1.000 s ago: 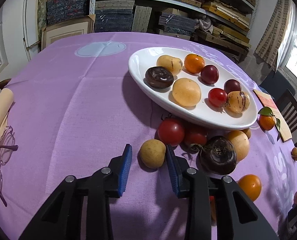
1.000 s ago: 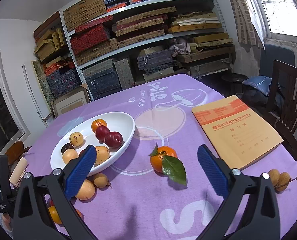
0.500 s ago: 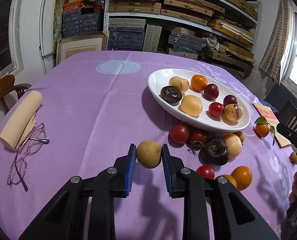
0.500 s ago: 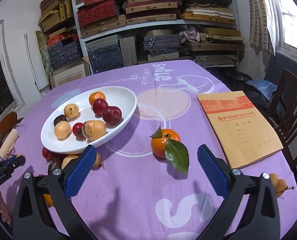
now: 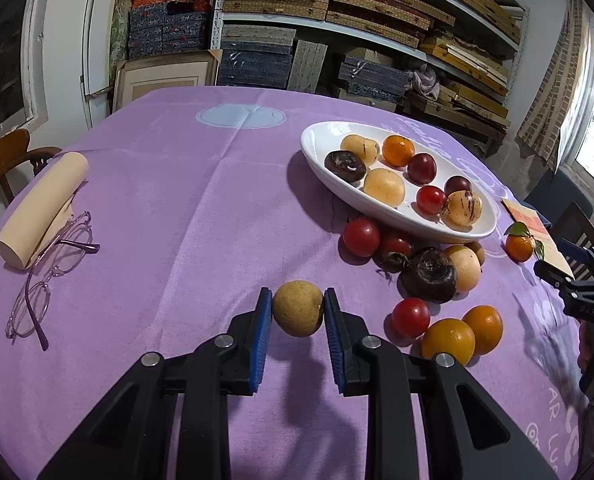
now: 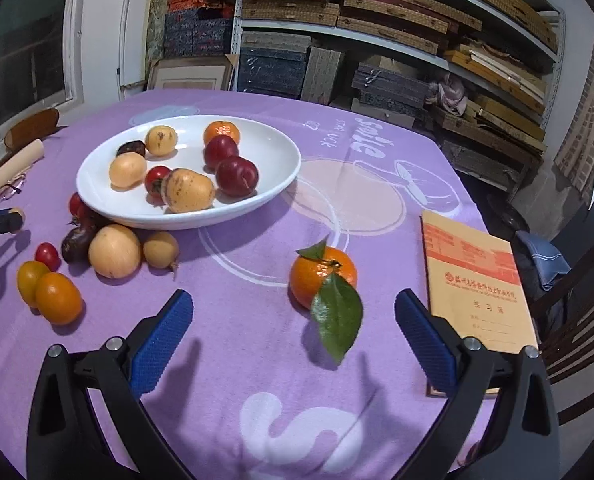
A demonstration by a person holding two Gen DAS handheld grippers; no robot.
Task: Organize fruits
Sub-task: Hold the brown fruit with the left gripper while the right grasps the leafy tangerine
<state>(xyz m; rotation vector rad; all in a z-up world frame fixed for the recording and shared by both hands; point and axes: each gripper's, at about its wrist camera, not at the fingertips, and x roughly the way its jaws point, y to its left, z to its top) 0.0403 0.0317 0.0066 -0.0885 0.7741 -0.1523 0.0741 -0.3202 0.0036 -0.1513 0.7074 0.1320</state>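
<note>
My left gripper [image 5: 298, 312] is shut on a round tan fruit [image 5: 297, 309] and holds it above the purple tablecloth. A white oval plate [image 5: 381, 204] holding several fruits stands ahead to the right; it also shows in the right wrist view [image 6: 273, 196]. Loose tomatoes [image 5: 361, 237], a dark fruit [image 5: 429, 275] and orange fruits [image 5: 449, 339] lie between the plate and the gripper. My right gripper [image 6: 293, 332] is open and empty, just short of a leafy tangerine [image 6: 321, 280].
Glasses [image 5: 49, 268] and a rolled paper [image 5: 43, 210] lie at the left. A tan notebook [image 6: 477, 280] lies to the right of the tangerine. Wooden chairs [image 6: 577, 320] stand at the table edges. Shelves [image 5: 337, 20] fill the back wall.
My left gripper closed on the tan fruit and lifted it off the cloth. My right gripper moved closer to the leafy tangerine and stayed open.
</note>
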